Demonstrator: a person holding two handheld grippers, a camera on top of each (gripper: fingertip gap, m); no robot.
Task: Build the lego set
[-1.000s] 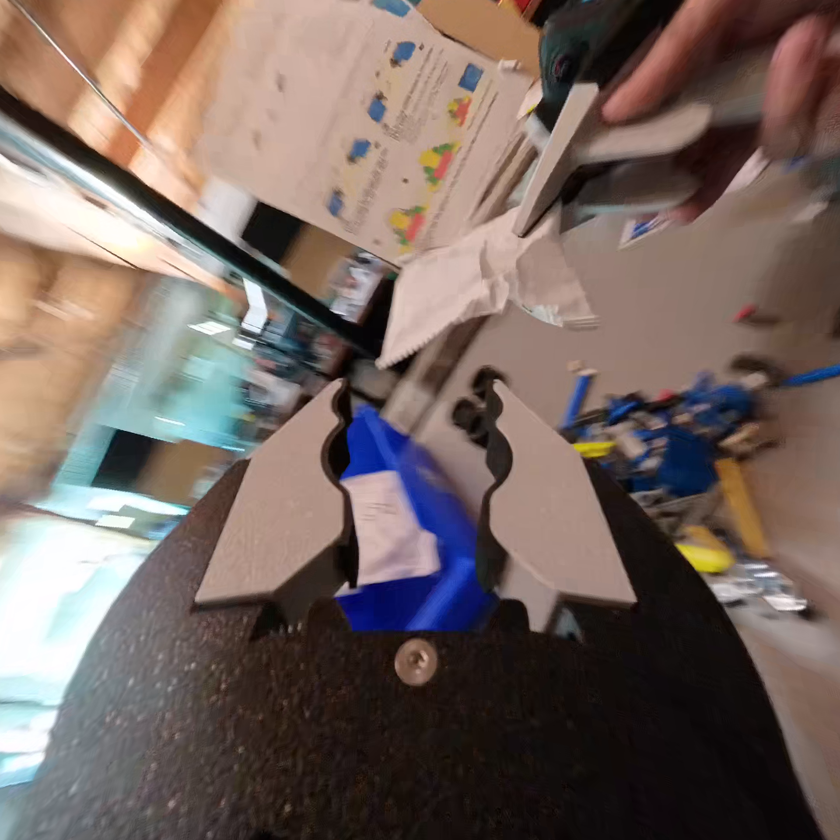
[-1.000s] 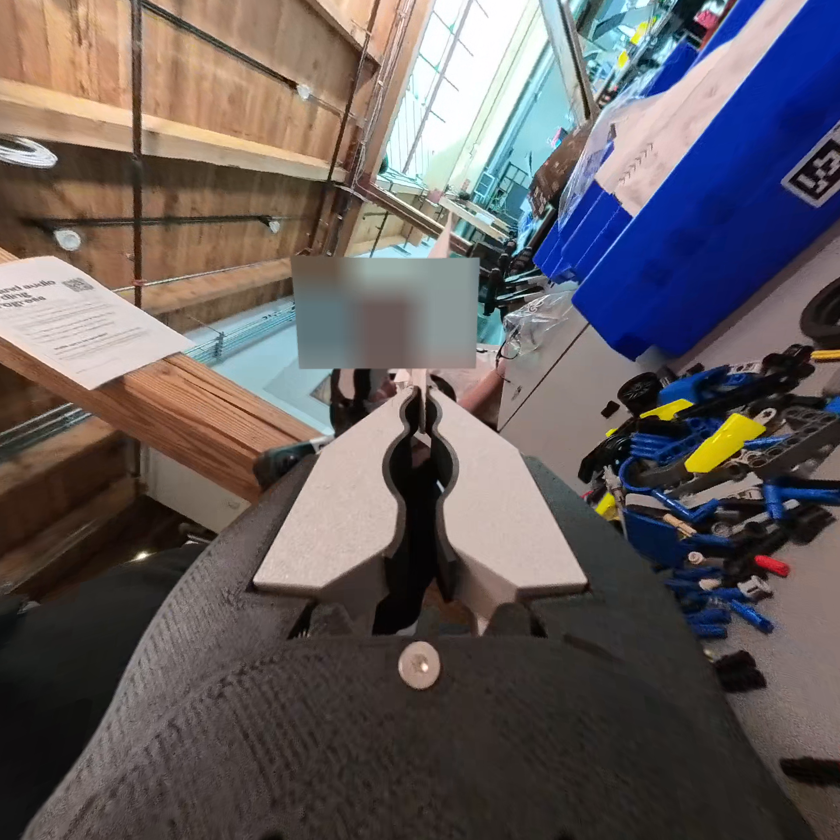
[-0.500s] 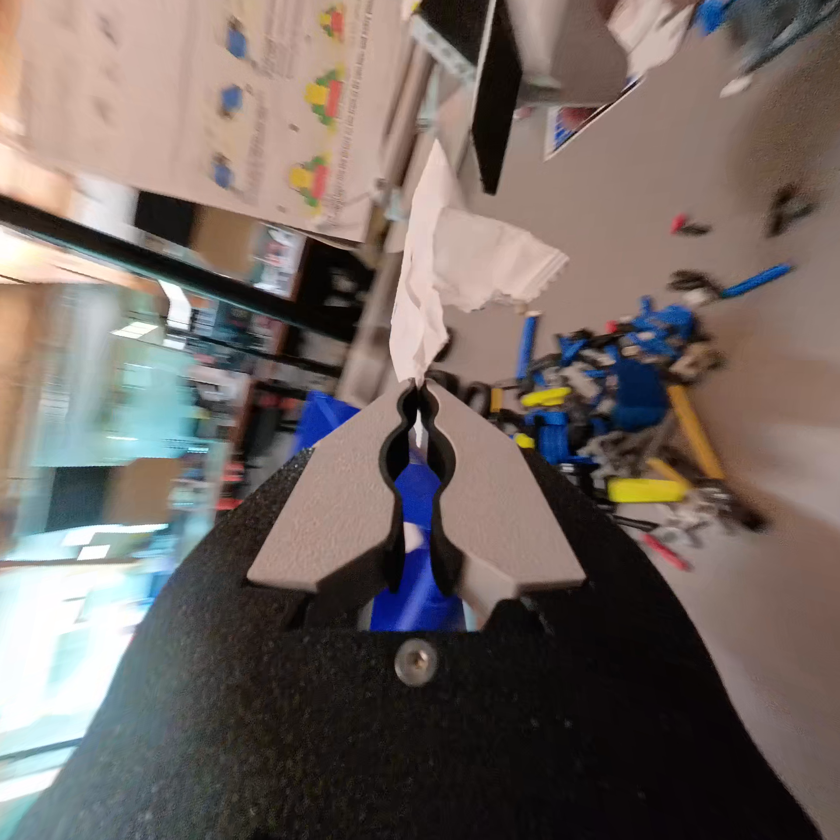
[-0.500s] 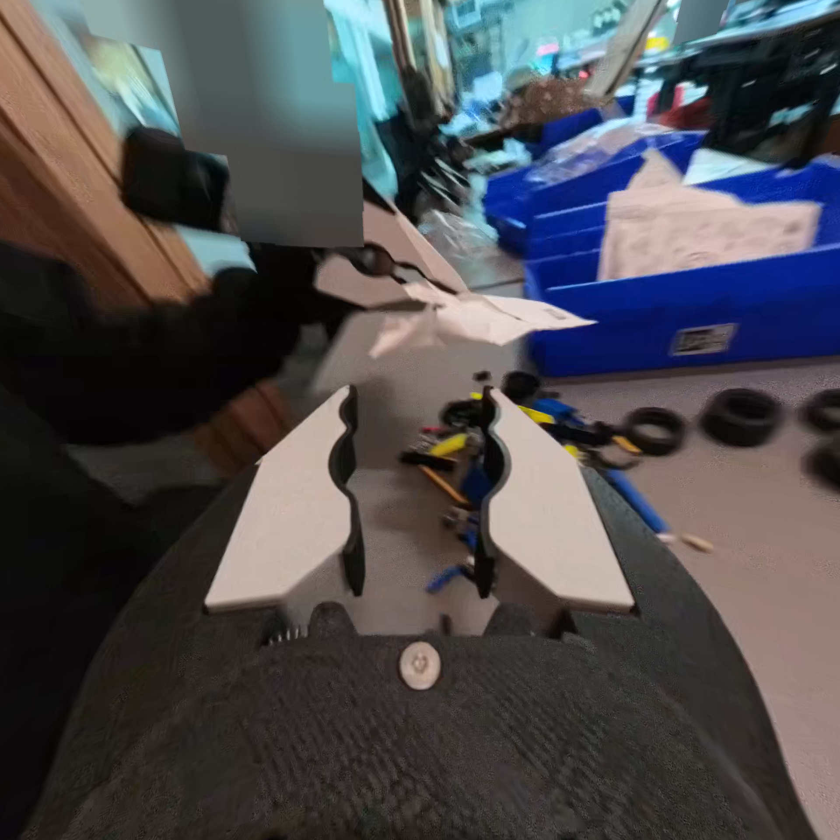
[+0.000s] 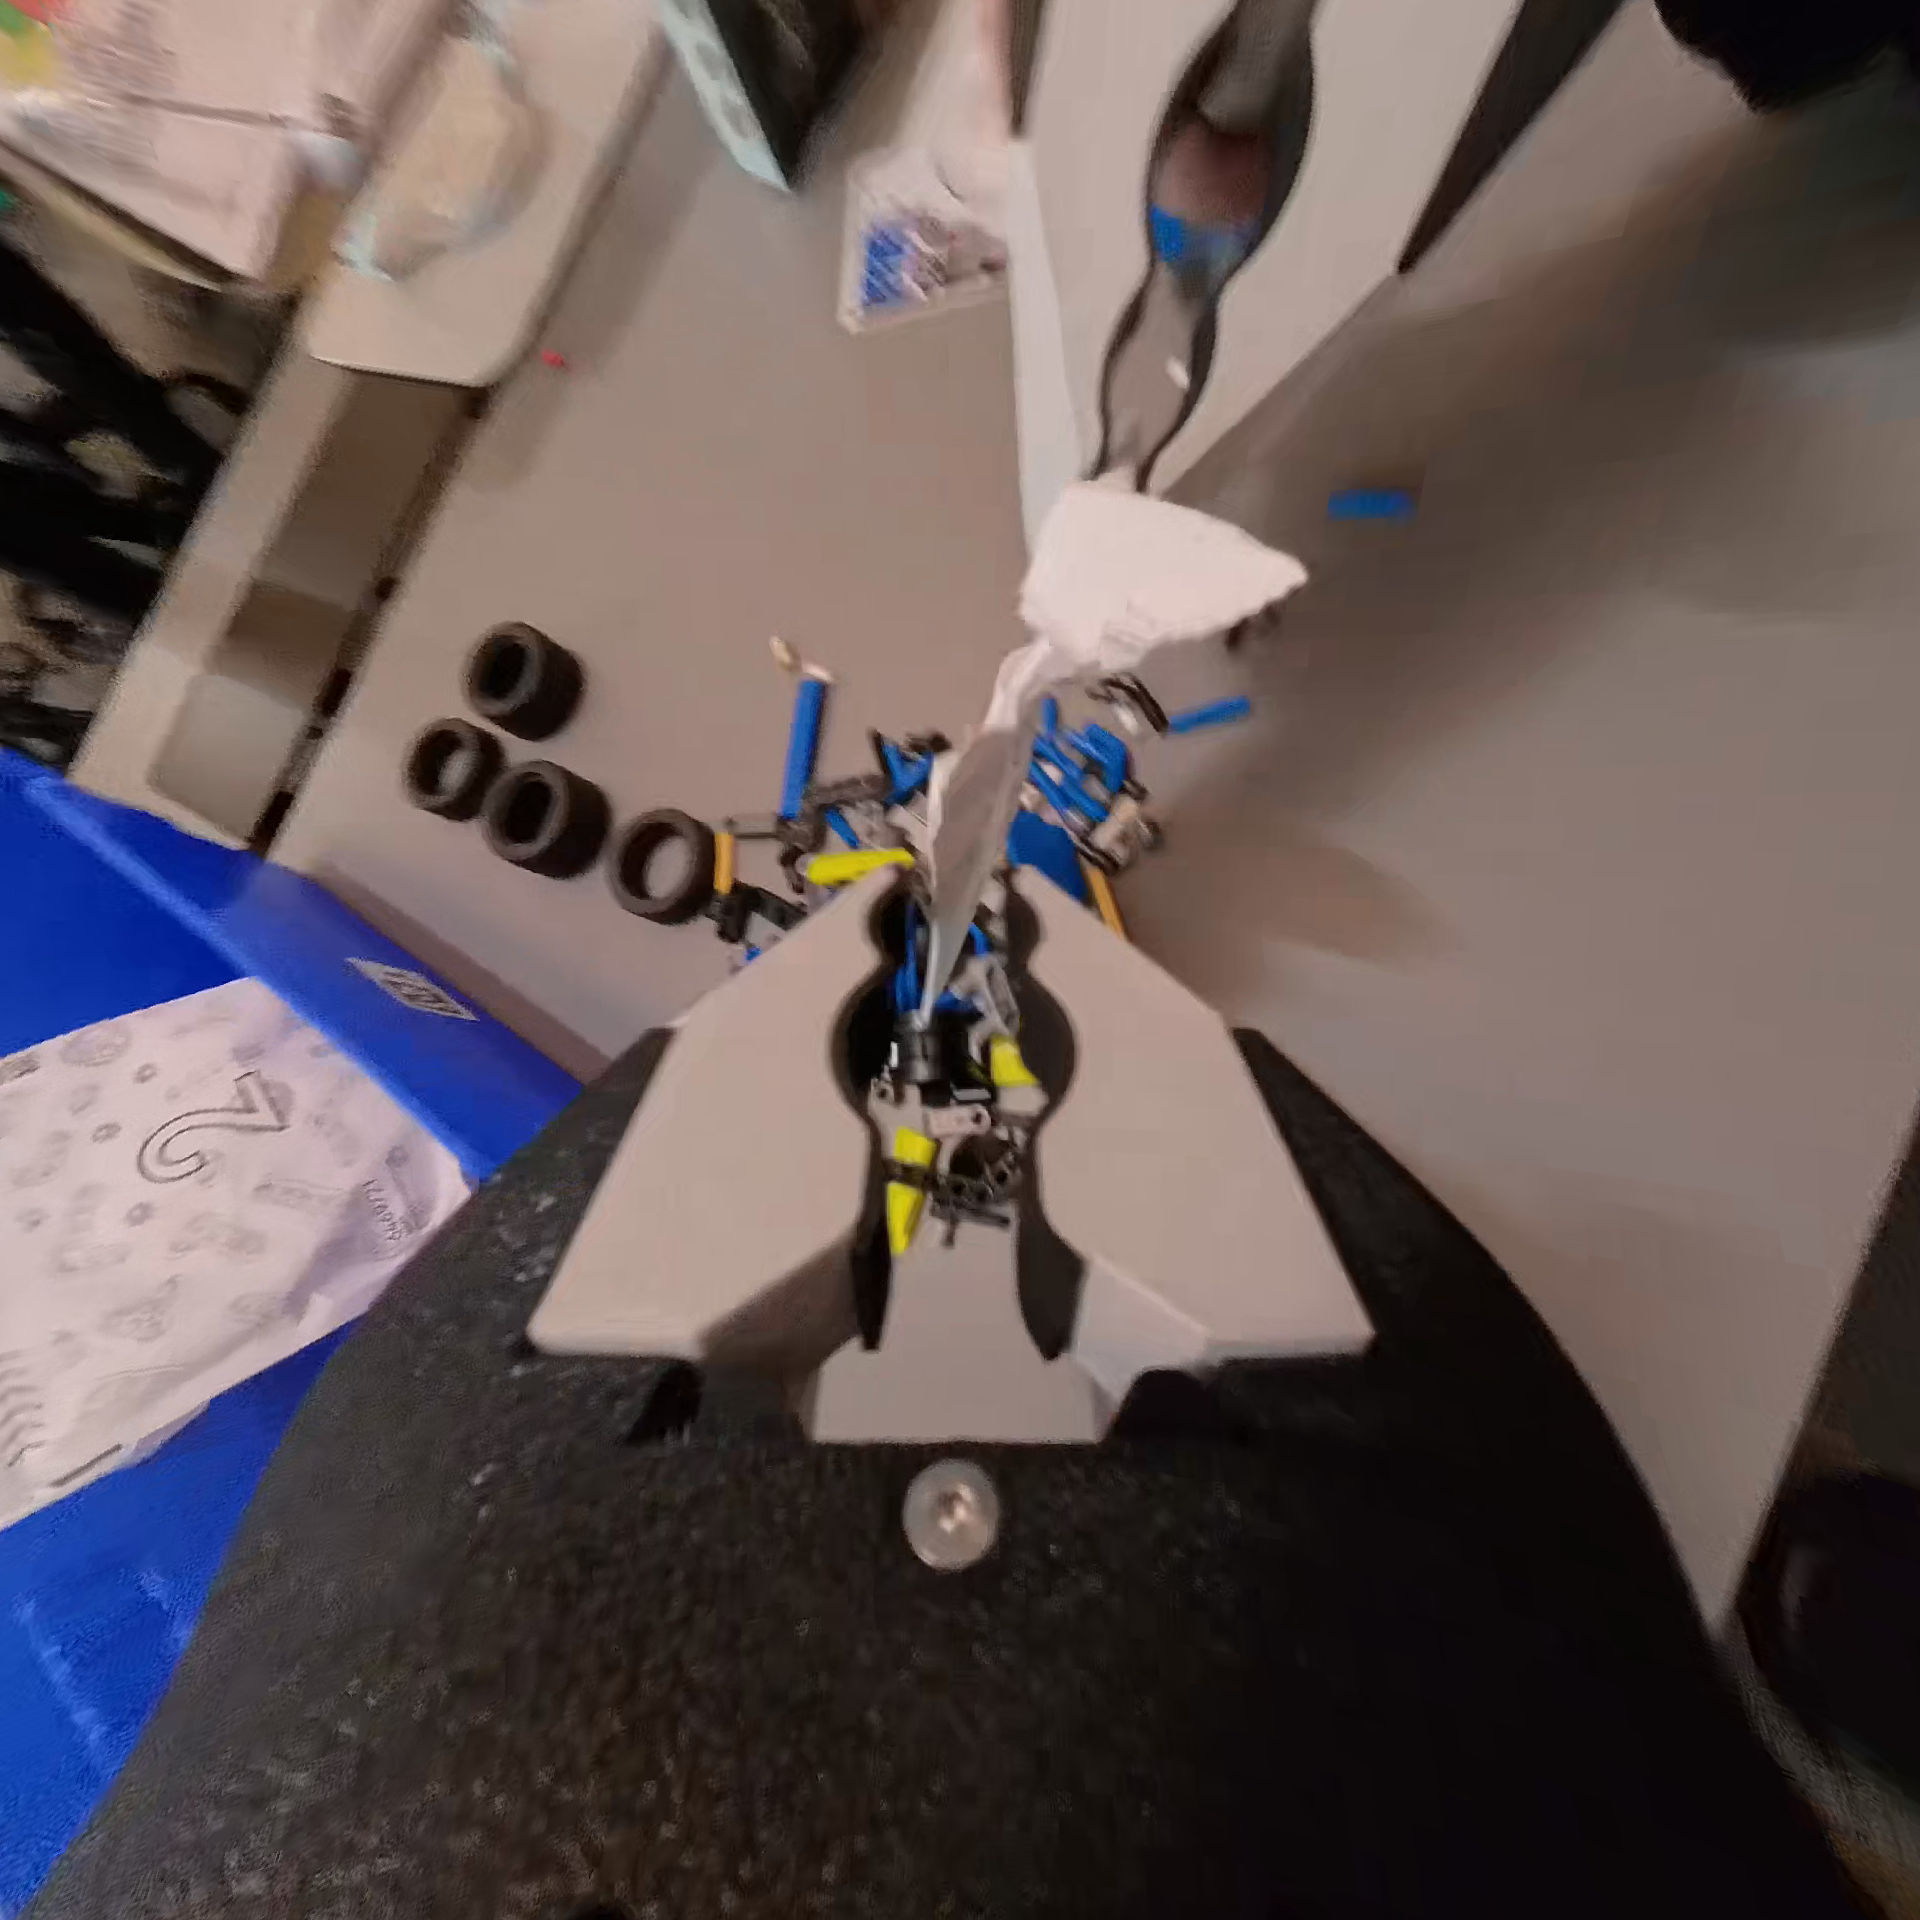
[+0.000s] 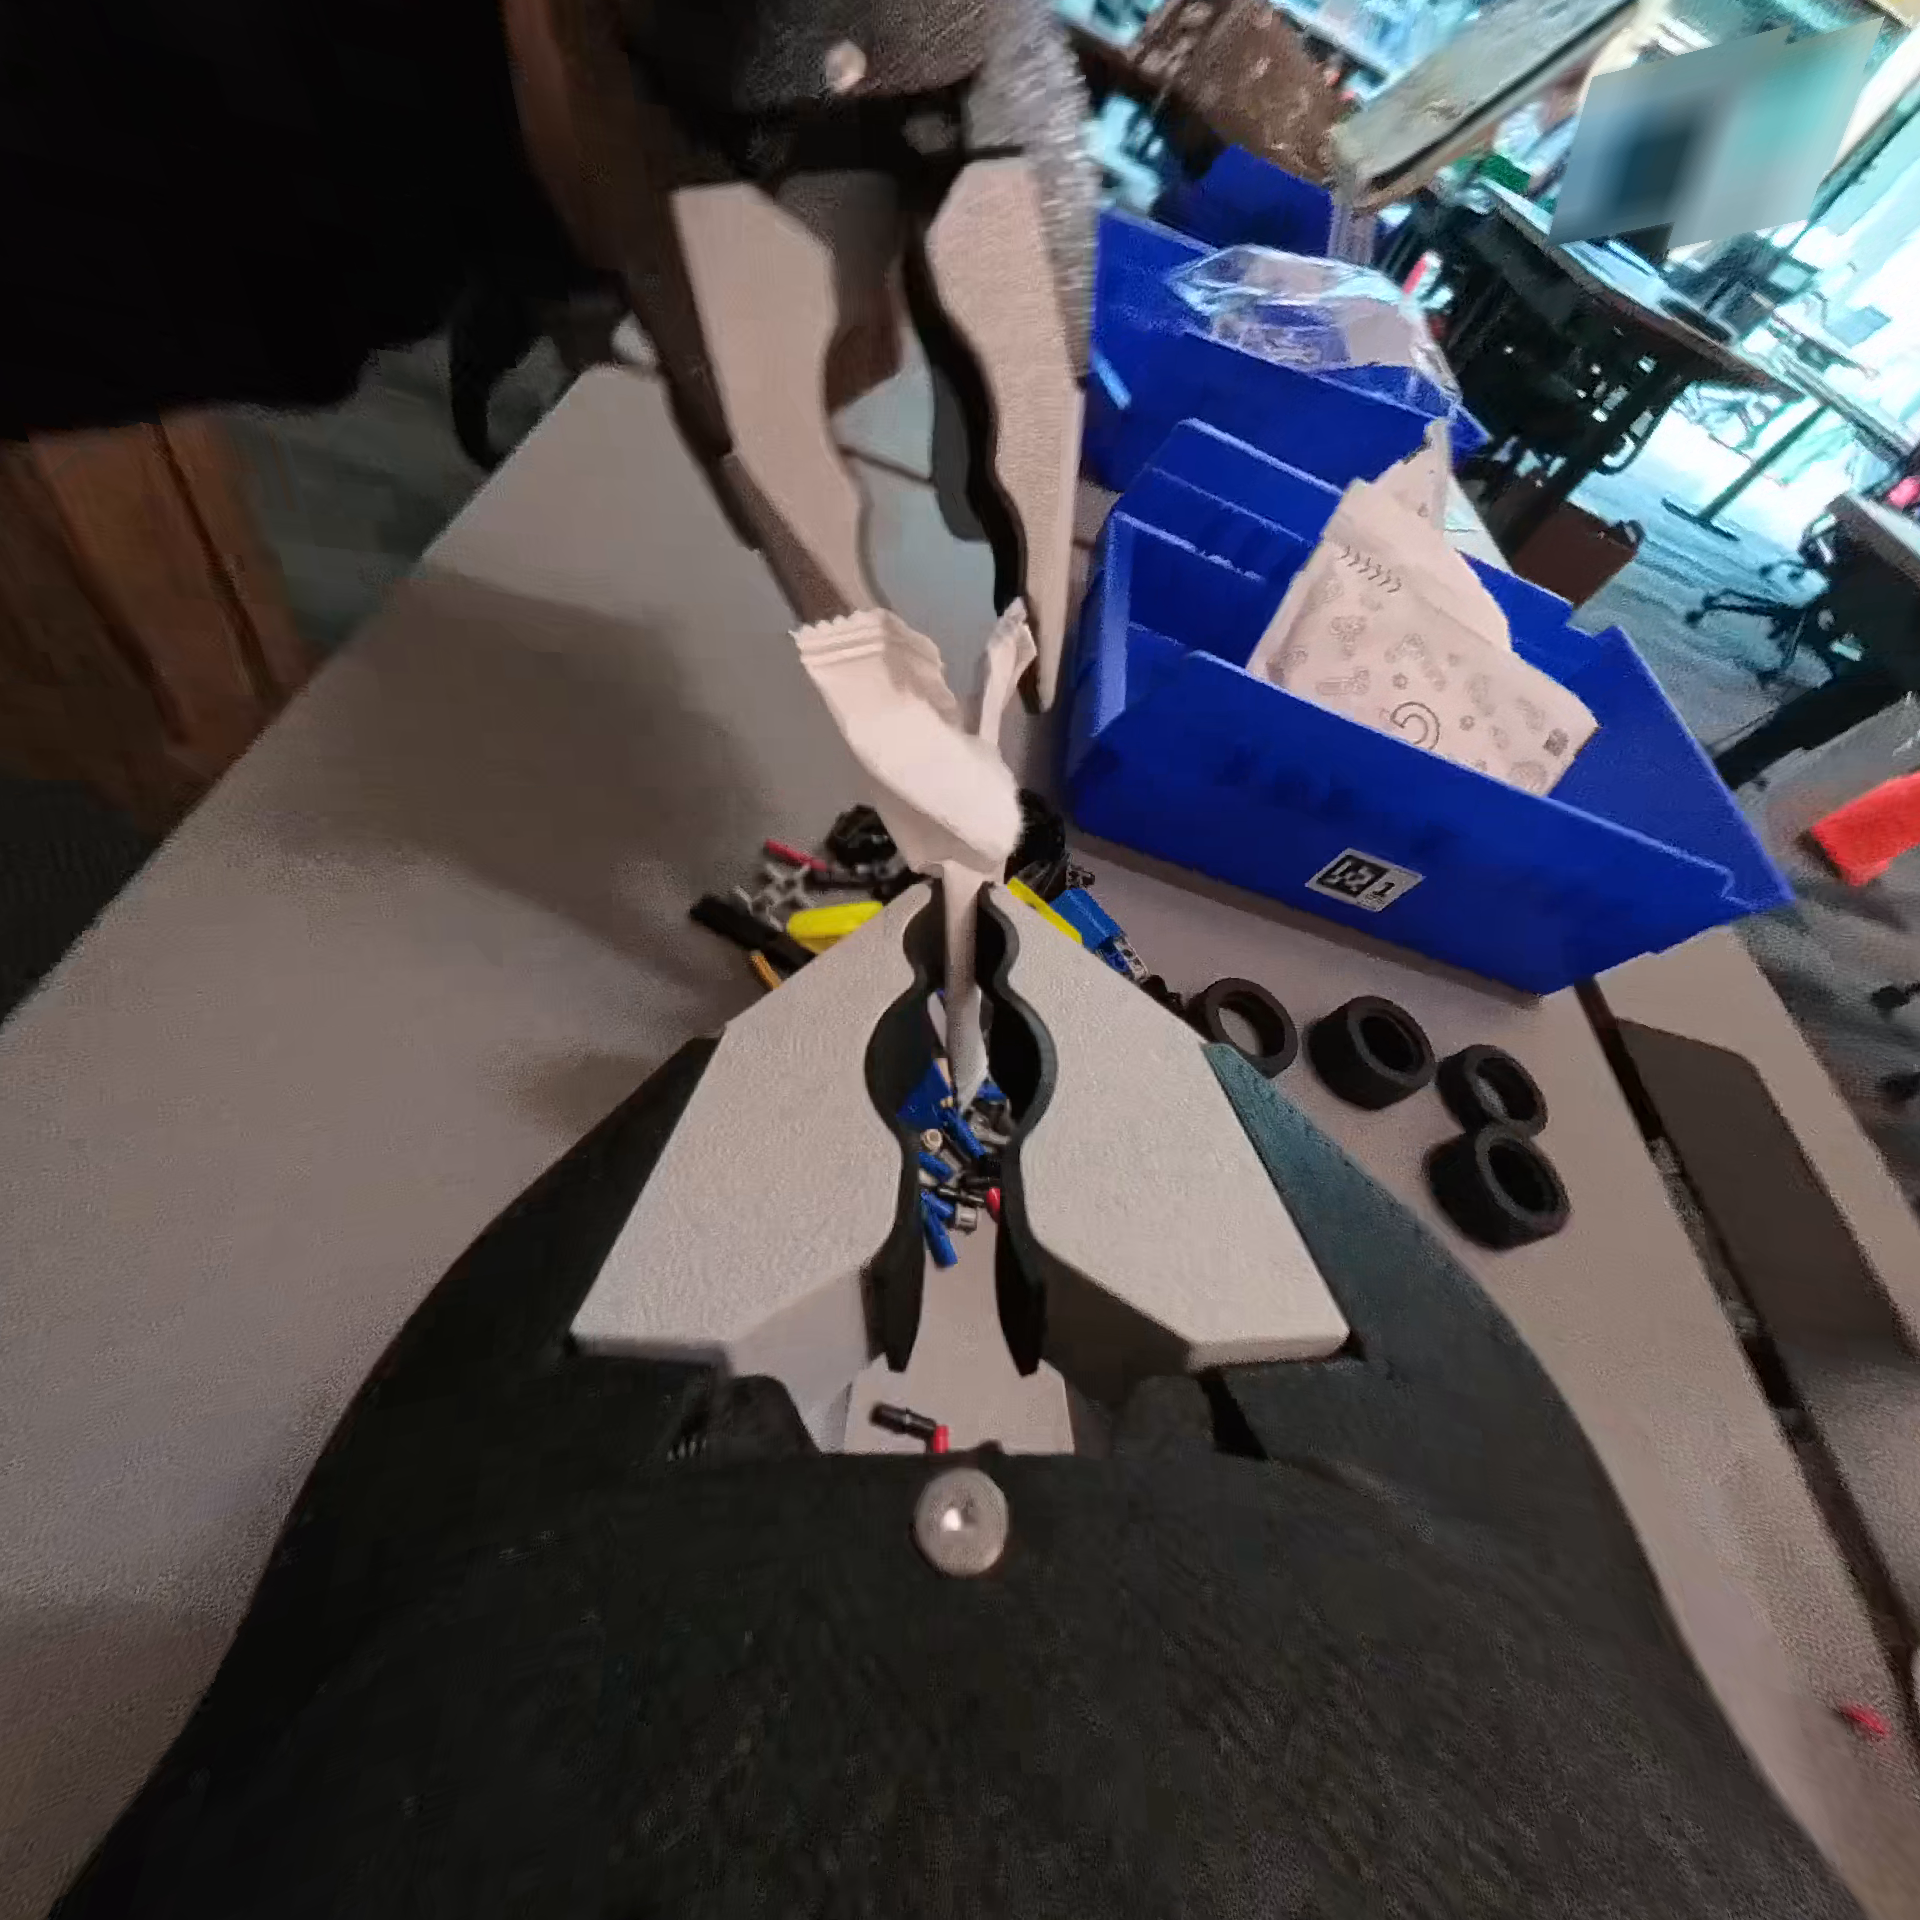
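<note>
**Item: white crumpled paper parts bag** [image 6: 914, 727]. Held off the grey table [image 6: 312, 935], above the loose pile of blue, yellow and black lego parts [image 6: 831, 920]. It looks slack and empty, though its inside is not visible.

**Left gripper** [image 5: 951, 883]. The jaws are drawn in on one twisted end of the bag. The narrow gap between the tips is filled with paper.

**Right gripper** [image 6: 961, 899]. The jaws are pinched together on the opposite end, with a strip of paper running down through the throat.

**Governing relation.** The two grippers point toward one another, tips near, with the bag as the only link between them.
- Long axis: the bag's long axis runs from one gripper's tips straight ahead to the other's.
- Reach: neither gripper is nearer, as each holds an end.
- Pile: the parts lie directly below this line.

**Surroundings, right wrist view.**
- Four black rubber tyres [image 6: 1371, 1049] lie right of the pile.
- A blue plastic bin [image 6: 1455, 883] stands far right, just beyond the tyres.
- A second, printed paper bag [image 6: 1423, 665] stands in the bin.

**Assessment.**
- Stage: the build is at an early stage, with parts tipped out and nothing visibly assembled.
- Next move: it probably depends on one gripper letting go, so the other can carry the bag aside. The bin on the right would suit the right gripper.
- Risk: a pull apart along the axis could tear the paper. Dropping the bag onto the pile would cover the parts.
</note>
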